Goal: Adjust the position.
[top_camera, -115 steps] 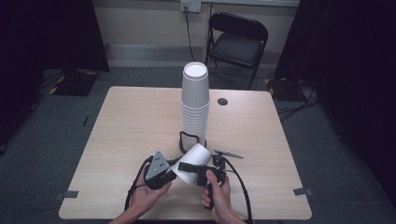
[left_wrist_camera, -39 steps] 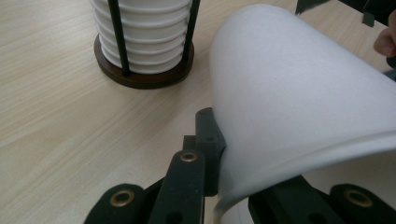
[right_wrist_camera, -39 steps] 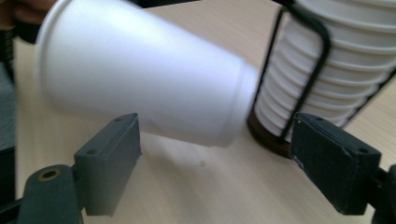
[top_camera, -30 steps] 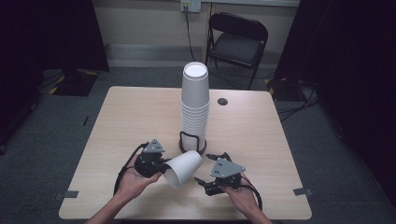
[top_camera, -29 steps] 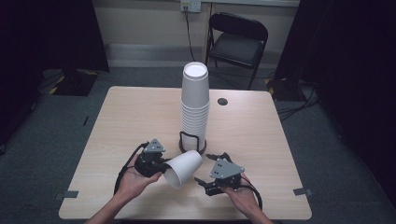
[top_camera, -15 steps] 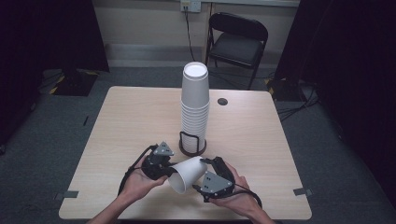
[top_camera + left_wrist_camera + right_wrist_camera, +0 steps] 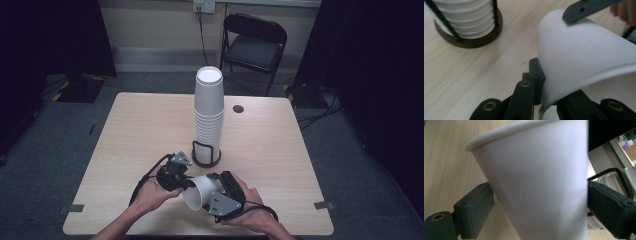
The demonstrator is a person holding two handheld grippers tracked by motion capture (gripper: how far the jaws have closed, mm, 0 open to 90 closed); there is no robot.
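While the left gripper (image 7: 184, 181) is pinching the rim of a light, crushable paper cup (image 7: 200, 191) above the table's (image 7: 140, 130) near edge, the right gripper (image 7: 216, 186) is straddling its wall with jaws that have just been opening, best gripped gently.

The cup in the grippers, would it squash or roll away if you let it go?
The cup looks like thin white paper, so it probably dents if squeezed hard. It likely weighs little: the left gripper holds it by the rim alone. Its round, tapered wall suggests that, lying on the table, it would roll in a curve.
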